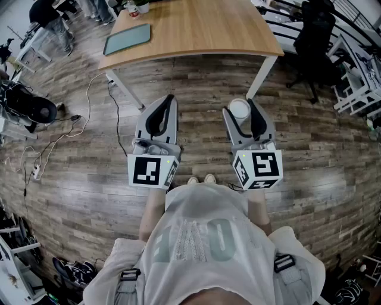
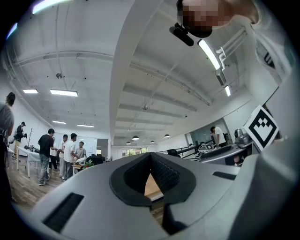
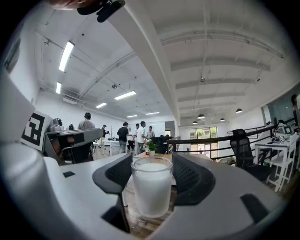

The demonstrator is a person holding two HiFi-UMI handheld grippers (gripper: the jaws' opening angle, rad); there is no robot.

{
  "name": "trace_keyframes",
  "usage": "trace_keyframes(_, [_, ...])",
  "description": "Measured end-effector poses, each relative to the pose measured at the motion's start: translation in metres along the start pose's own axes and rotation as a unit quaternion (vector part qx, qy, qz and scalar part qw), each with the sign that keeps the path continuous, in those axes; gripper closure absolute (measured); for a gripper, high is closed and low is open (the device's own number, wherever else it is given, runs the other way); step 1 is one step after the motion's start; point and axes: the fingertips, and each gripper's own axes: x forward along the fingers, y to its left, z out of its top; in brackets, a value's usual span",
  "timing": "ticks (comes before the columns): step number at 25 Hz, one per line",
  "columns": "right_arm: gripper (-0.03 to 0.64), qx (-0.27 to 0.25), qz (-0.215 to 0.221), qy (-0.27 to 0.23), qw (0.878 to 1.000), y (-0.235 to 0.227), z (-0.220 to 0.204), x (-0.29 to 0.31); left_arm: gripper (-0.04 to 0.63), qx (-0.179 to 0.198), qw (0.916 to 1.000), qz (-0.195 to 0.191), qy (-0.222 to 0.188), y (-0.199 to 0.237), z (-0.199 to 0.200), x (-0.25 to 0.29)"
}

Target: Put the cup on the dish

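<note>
A milky white glass cup (image 1: 239, 111) stands upright between the jaws of my right gripper (image 1: 240, 108), which is shut on it and holds it in the air over the wooden floor. In the right gripper view the cup (image 3: 151, 187) fills the gap, a black pad on each side of it. My left gripper (image 1: 168, 100) is level with it to the left, its jaw tips together and nothing in the hollow (image 2: 150, 157). A flat greenish rectangular dish (image 1: 127, 38) lies on the left part of the wooden table (image 1: 202, 27) ahead.
A small potted plant (image 1: 138, 6) stands at the table's far edge. A black office chair (image 1: 315, 36) and white racks (image 1: 357, 89) are at the right. Cables (image 1: 89, 98) and a black bag (image 1: 30, 107) lie on the floor at the left. People stand in the distance (image 3: 133, 136).
</note>
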Motion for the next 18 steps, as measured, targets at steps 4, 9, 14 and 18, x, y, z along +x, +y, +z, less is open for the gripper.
trace_keyframes(4, [0.347, -0.004, 0.005, -0.007, 1.0, 0.004, -0.001, 0.009, 0.586, 0.007, 1.0, 0.004, -0.001, 0.009, -0.003, 0.0])
trace_keyframes(9, [0.347, -0.002, 0.01, -0.005, 1.0, -0.003, -0.002, 0.008, 0.586, 0.014, 0.9999, 0.007, 0.001, 0.008, -0.001, 0.006])
trace_keyframes(14, [0.347, 0.029, 0.007, -0.019, 0.999, -0.013, -0.001, 0.012, 0.586, 0.018, 0.9998, 0.008, 0.002, 0.012, -0.003, 0.016])
trace_keyframes(18, [0.347, 0.04, 0.015, -0.026, 0.999, -0.024, 0.001, 0.016, 0.586, 0.023, 0.9997, 0.008, 0.007, 0.007, -0.006, 0.028])
